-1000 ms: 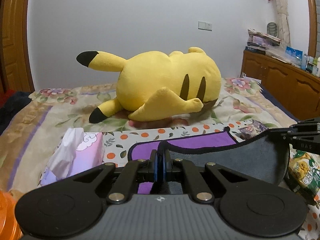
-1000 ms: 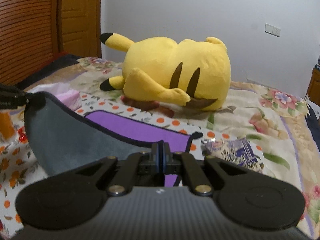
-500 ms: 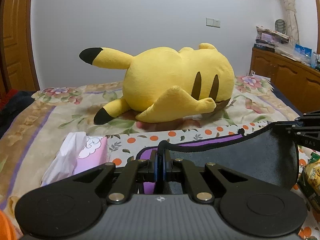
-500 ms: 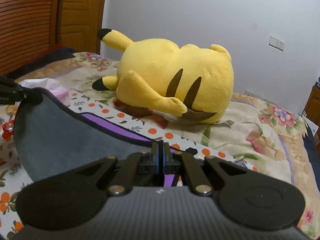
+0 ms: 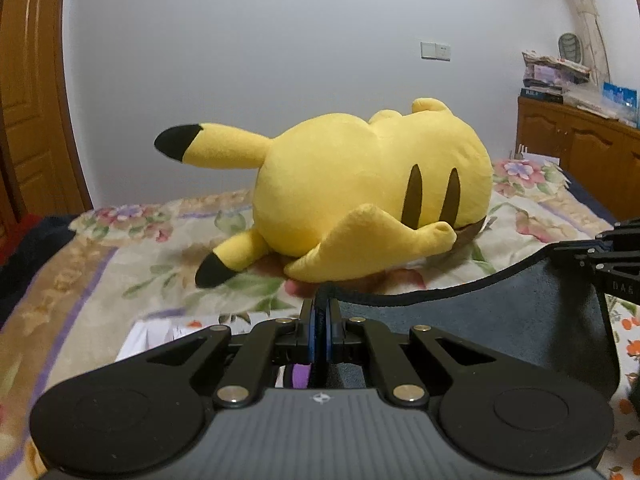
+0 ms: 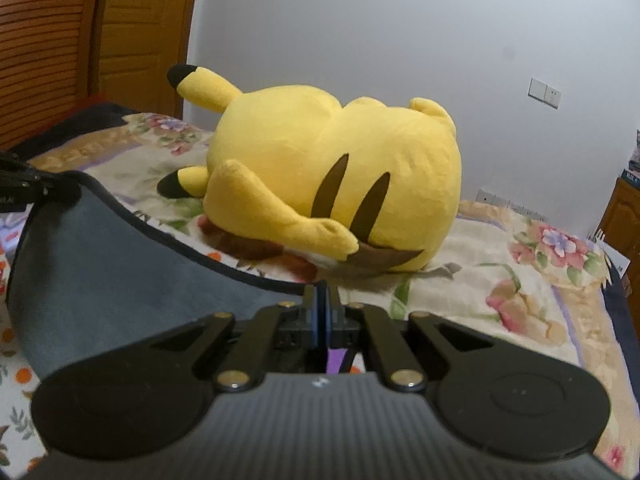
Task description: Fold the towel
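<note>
Left wrist view: the left gripper [image 5: 319, 312], a black two-finger tool with blue pads, is clenched on one corner of the dark grey towel with black edging and a purple inner face [image 5: 516, 320]. The towel hangs lifted above the bed with the floral quilt [image 5: 100, 272], its top hem sagging in a curve between the two grippers. The right gripper [image 5: 580, 254] appears at the right edge of this view, pinching the opposite corner; the cloth spreads as a broad grey sheet between the two grasp points. A sliver of the purple face shows below the left gripper's closed pads.

Right wrist view: the right gripper [image 6: 321, 304] is likewise clenched on its towel [image 6: 120, 280] corner, with purple cloth visible just under the pads. The left gripper [image 6: 48, 190] enters at the left edge, holding the far corner.

Background: a large yellow plush toy with black-tipped ears and brown back stripes [image 5: 372, 200] lies on its side near the far edge of the bed, beyond the raised hem and apart from the towel. A white cloth with orange dots [image 6: 16, 380] covers the near part of the bed beneath the towel. A wooden cabinet [image 5: 580, 160] stands beyond the right edge of the bed, against the pale wall.
</note>
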Tool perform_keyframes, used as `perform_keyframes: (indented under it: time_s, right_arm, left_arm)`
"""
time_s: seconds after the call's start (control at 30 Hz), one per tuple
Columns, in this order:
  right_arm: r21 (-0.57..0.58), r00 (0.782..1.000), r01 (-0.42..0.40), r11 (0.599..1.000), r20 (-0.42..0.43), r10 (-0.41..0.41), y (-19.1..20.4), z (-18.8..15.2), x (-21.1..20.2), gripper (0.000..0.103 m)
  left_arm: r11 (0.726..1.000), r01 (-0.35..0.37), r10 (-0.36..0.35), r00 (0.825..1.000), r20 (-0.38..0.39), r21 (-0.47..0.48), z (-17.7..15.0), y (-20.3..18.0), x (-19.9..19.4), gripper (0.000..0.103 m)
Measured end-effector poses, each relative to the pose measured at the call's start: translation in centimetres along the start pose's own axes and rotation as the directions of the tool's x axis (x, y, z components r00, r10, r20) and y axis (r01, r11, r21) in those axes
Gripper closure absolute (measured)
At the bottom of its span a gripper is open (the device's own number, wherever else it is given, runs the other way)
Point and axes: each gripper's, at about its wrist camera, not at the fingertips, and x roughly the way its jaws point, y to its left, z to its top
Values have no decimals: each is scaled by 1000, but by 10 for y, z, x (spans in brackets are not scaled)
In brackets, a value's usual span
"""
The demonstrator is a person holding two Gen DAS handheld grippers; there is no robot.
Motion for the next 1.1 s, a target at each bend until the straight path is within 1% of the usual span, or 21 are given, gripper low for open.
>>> perform_keyframes:
  time_s: [0.13,0.2,0.33,0.5,0.7,0.87,0.97,1.0,1.03,1.07,1.1]
  right_arm:
    - [-8,1000,14,1000,-2,-14,-1,4,10,99]
    - [-21,1000,28,999,-9,-28,-1,5,16,99]
    - [-17,998,49,999,-47,-50,0,1,32,99]
    - [-2,994,66,998,-81,-66,4,-8,48,99]
    - [9,990,65,998,-129,-63,6,-16,61,99]
    - [15,987,68,998,-148,-65,7,-21,67,99]
    - [15,985,70,997,-158,-66,7,-22,69,97]
    - [14,984,73,997,-163,-70,7,-22,69,91]
    - [14,984,77,997,-162,-74,7,-22,69,89]
    - [11,985,79,997,-155,-76,7,-23,68,89]
    - [11,985,80,997,-152,-78,7,-23,67,89]
  left_arm:
    - [1000,-17,17,1000,-1,20,4,-2,11,97]
    - [1000,-23,23,1000,-11,14,5,-1,19,97]
    - [999,-19,17,999,-48,-29,0,1,35,97]
    - [999,-43,40,997,-72,-30,-10,-1,52,97]
    - [998,-56,54,994,-98,-25,-19,-4,69,97]
    - [998,-66,64,992,-112,-10,-22,-7,76,97]
    - [998,-66,65,991,-121,-7,-23,-7,79,95]
    - [998,-66,64,990,-123,-7,-24,-7,79,94]
    - [998,-66,64,990,-125,-4,-26,-7,80,92]
    - [998,-65,65,989,-130,1,-27,-8,79,90]
    - [998,-65,65,989,-133,3,-28,-8,79,81]
